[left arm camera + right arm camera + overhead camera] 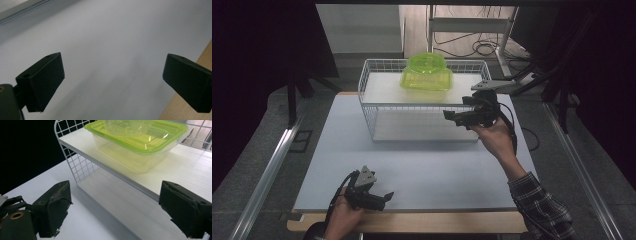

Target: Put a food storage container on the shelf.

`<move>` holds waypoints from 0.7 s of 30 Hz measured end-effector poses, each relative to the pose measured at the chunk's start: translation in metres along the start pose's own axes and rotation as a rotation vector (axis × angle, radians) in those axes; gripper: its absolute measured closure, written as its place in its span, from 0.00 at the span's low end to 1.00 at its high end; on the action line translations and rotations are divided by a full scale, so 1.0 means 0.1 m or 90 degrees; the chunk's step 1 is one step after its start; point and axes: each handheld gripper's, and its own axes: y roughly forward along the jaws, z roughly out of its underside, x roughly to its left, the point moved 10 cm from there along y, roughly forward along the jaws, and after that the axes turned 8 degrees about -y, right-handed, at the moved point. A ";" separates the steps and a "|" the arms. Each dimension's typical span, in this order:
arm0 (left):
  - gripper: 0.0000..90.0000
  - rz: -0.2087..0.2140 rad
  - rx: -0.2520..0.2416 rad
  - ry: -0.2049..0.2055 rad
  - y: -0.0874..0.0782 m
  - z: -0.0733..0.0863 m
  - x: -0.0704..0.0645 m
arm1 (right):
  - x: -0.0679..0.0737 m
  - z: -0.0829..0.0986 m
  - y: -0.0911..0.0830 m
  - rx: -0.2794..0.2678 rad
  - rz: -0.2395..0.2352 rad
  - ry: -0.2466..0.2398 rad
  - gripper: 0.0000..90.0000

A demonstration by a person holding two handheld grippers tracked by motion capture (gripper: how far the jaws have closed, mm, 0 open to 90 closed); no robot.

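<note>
A green-lidded clear plastic box [426,78] [140,147] sits on the top shelf of a white wire rack [367,87] [72,162], with a round green container [427,62] [126,126] stacked on it. My right gripper [451,116] [115,212] is held up in front of the rack's right side, open and empty, just below and before the box. My left gripper [387,197] [112,85] rests low near the table's front edge, open, with nothing between its fingers.
The pale table top [422,170] [112,37] lies between the grippers, with a wooden edge [185,110] at the front. The rack's lower shelf [120,202] is bare. A metal frame with cables [472,30] stands behind the table.
</note>
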 end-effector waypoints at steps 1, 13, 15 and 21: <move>0.04 0.000 0.000 0.000 0.00 0.00 0.00 | 0.01 0.02 -0.01 0.000 0.002 -0.004 0.10; 0.04 -0.002 0.002 0.000 0.00 0.01 0.00 | 0.08 0.18 -0.05 0.004 -0.004 -0.034 0.04; 0.04 -0.002 -0.001 0.000 0.00 0.00 0.00 | 0.09 0.23 -0.03 0.007 -0.009 -0.036 0.04; 0.04 -0.001 -0.010 -0.003 -0.02 -0.02 0.00 | 0.10 0.36 -0.01 0.010 -0.003 -0.037 0.04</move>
